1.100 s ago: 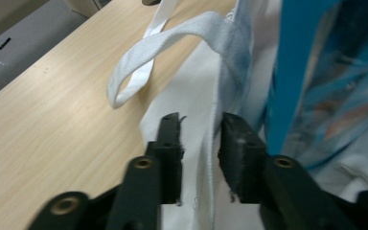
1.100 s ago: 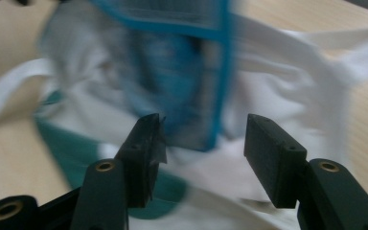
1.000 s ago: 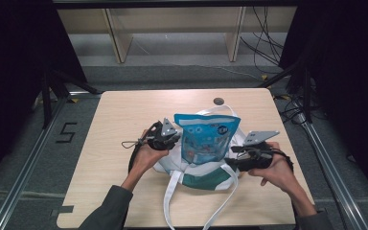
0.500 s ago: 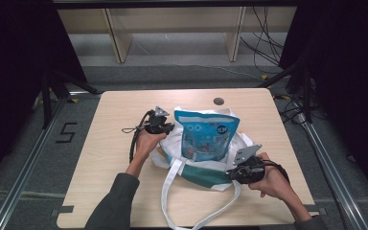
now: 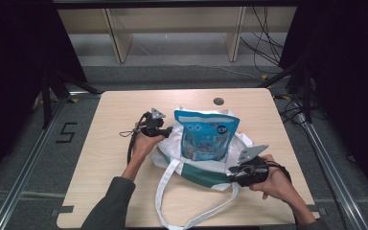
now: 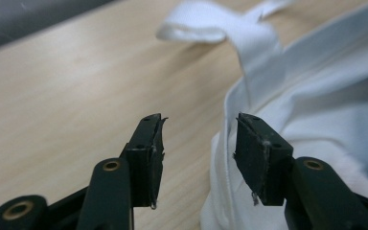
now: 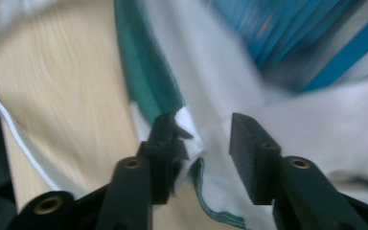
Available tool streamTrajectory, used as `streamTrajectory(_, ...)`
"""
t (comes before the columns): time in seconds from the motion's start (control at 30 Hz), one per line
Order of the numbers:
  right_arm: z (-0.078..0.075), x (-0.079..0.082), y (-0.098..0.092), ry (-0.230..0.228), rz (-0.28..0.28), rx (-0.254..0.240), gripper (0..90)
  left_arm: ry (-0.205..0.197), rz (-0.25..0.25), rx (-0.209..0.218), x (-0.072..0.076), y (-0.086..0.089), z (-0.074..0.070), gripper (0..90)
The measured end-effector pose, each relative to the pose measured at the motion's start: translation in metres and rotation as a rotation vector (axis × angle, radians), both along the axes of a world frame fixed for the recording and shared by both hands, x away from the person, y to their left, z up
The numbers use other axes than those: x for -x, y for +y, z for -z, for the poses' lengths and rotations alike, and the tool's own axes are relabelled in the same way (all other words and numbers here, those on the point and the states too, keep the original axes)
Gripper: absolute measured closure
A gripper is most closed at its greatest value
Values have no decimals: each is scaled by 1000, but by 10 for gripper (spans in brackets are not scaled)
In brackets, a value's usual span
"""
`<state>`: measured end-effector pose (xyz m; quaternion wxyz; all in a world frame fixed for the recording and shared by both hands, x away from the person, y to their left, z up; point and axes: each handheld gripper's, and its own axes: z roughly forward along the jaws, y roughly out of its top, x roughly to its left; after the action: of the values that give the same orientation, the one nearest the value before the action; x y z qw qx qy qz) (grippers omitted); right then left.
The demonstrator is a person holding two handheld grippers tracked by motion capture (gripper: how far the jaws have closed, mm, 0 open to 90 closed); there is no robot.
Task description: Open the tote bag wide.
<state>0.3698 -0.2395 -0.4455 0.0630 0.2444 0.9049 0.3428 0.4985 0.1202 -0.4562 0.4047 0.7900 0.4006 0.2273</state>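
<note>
A white tote bag [image 5: 175, 143] with a green band lies on the wooden table [image 5: 110, 167], and a blue snack bag [image 5: 206, 136] stands in its mouth. My left gripper [image 5: 168, 129] is at the bag's far left rim. Its jaws have just been opening and stand open [image 6: 199, 143]; the white rim [image 6: 316, 96] lies loose beside the right pad. My right gripper [image 5: 230, 173] is at the bag's near right corner. Its jaws [image 7: 203, 143] have also just been opening, with white cloth [image 7: 211, 134] loose between them, touching only the left pad.
Two long white straps [image 5: 170, 206] trail from the bag toward the table's near edge. A dark round grommet [image 5: 218, 101] sits in the table beyond the bag. A shelf frame stands on the floor behind the table.
The left hand moved away along the bag's left side to its far rim. The right hand slid toward me to the bag's near right corner. The bag's mouth now lies lower around the snack bag.
</note>
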Motion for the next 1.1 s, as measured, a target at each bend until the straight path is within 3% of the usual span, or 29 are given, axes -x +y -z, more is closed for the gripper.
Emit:
streamTrajectory(0.03, -10, -1, -5, -41, 5, -35, 611, -15, -8, 39, 6, 3, -8, 492)
streamTrajectory(0.07, -20, -2, -9, -44, 32, -71, 608, -40, 15, 63, 12, 6, -15, 504)
streamTrajectory(0.1, -29, -6, -13, -97, 62, -107, 614, -52, 37, 70, 20, 7, -21, 522)
streamTrajectory(0.13, -38, -11, -19, -126, 97, -118, 607, -70, 52, 65, 27, 8, -26, 542)
streamTrajectory(0.2, -46, -21, -27, -169, 166, -152, 587, -68, 92, 85, 42, 7, -30, 625)
streamTrajectory(0.27, -47, -33, -32, -211, 261, -113, 605, -36, 152, 88, 56, 3, -25, 696)
streamTrajectory(0.33, -39, -45, -32, -232, 308, -46, 630, -6, 198, 91, 71, -3, -16, 746)
streamTrajectory(0.37, -32, -52, -32, -245, 294, -23, 633, 8, 222, 96, 77, -6, -12, 758)
streamTrajectory(0.4, -26, -55, -29, -204, 304, -3, 641, 17, 237, 74, 81, -9, -8, 771)
streamTrajectory(0.43, -20, -63, -28, -228, 292, 19, 671, 24, 255, 58, 85, -13, -4, 773)
streamTrajectory(0.5, -12, -71, -25, -214, 306, 26, 814, 30, 282, 34, 90, -19, 0, 780)
streamTrajectory(0.57, -8, -83, -27, -292, 339, 54, 875, 23, 301, -18, 92, -26, 5, 795)
streamTrajectory(0.6, -5, -87, -27, -287, 379, 52, 881, 18, 292, -30, 93, -30, 8, 797)
streamTrajectory(0.67, 5, -98, -27, -305, 397, 60, 886, 21, 311, -82, 95, -37, 16, 816)
streamTrajectory(0.73, 20, -105, -22, -288, 406, 125, 887, 23, 331, -174, 95, -42, 26, 827)
streamTrajectory(0.77, 27, -107, -20, -278, 411, 167, 887, 25, 325, -159, 96, -45, 32, 843)
streamTrajectory(0.8, 35, -108, -20, -273, 416, 189, 887, 30, 324, -180, 96, -44, 35, 855)
streamTrajectory(0.87, 44, -109, -20, -252, 428, 184, 888, 32, 332, -215, 97, -45, 42, 875)
streamTrajectory(1.03, 43, -110, -23, -250, 421, 161, 870, 18, 314, -192, 99, -44, 36, 845)
streamTrajectory(1.1, 37, -110, -26, -240, 459, 106, 761, -27, 299, -141, 101, -42, 26, 817)
